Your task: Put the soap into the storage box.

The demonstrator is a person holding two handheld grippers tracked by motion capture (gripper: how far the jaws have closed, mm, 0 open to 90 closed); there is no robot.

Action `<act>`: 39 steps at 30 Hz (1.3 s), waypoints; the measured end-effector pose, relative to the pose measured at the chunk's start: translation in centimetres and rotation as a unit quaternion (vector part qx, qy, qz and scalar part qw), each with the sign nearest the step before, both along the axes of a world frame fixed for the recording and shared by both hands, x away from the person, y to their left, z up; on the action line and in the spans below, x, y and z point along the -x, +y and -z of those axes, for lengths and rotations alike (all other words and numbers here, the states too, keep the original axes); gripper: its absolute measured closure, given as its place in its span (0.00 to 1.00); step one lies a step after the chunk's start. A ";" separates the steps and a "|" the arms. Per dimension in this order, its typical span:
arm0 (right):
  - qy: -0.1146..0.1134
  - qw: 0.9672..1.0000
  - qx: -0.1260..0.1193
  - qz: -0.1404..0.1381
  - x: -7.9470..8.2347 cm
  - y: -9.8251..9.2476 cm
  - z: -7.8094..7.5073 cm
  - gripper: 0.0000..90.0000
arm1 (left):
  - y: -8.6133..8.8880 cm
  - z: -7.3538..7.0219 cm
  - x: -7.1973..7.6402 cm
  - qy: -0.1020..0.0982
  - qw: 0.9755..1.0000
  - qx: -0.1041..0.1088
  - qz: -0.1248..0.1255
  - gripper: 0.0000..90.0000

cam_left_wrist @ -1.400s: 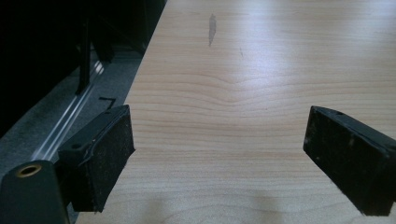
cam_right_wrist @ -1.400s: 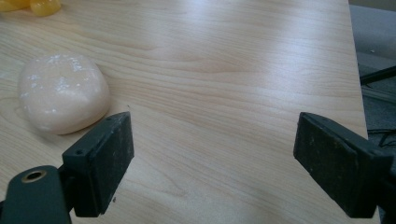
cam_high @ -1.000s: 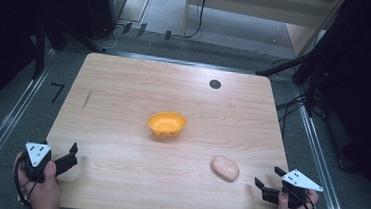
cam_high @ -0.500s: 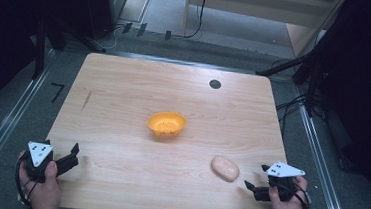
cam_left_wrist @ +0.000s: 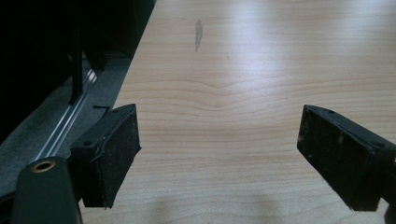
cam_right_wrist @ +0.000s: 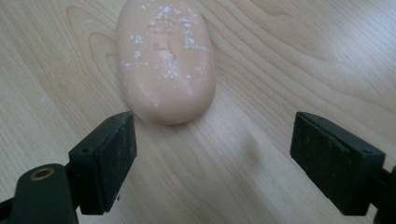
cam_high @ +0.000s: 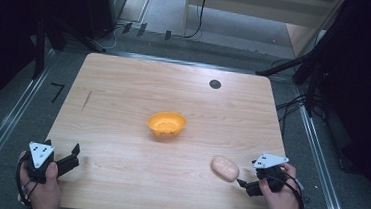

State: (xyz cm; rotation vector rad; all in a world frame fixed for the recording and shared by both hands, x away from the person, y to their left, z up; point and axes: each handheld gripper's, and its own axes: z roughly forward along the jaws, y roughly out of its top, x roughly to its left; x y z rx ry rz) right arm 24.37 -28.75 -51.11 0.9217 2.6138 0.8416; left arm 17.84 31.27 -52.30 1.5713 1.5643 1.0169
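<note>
Item: soap bar [cam_right_wrist: 166, 60], pink oval, on table [cam_high: 123, 104], toward R gripper from orange bowl [cam_high: 167, 123].
R gripper [cam_right_wrist: 212, 163]: jaws spread, just been closing, nothing btwn; bar just ahead, offset left, long axis running away.
L gripper [cam_left_wrist: 219, 154]: spread, well apart.

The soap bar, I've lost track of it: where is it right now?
In the high view the soap bar lies on the table's near right part, just left of the right hand-held gripper and nearer than the orange bowl.
</note>
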 end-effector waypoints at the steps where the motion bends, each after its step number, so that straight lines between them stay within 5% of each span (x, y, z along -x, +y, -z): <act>1: 0.004 1.000 0.002 -0.001 -0.1 0.2 -0.1 0.17 | 0.0 0.0 0.0 0.001 1.000 0.000 0.001 0.15; 19: 0.041 0.997 0.039 -0.046 -1.4 2.9 -0.5 0.20 | -0.1 0.0 -0.1 0.002 1.000 -0.006 0.005 0.15; 39: 0.074 0.993 0.062 -0.064 -2.7 5.3 -0.1 0.22 | -0.3 0.0 -0.1 0.005 1.000 -0.015 0.006 0.15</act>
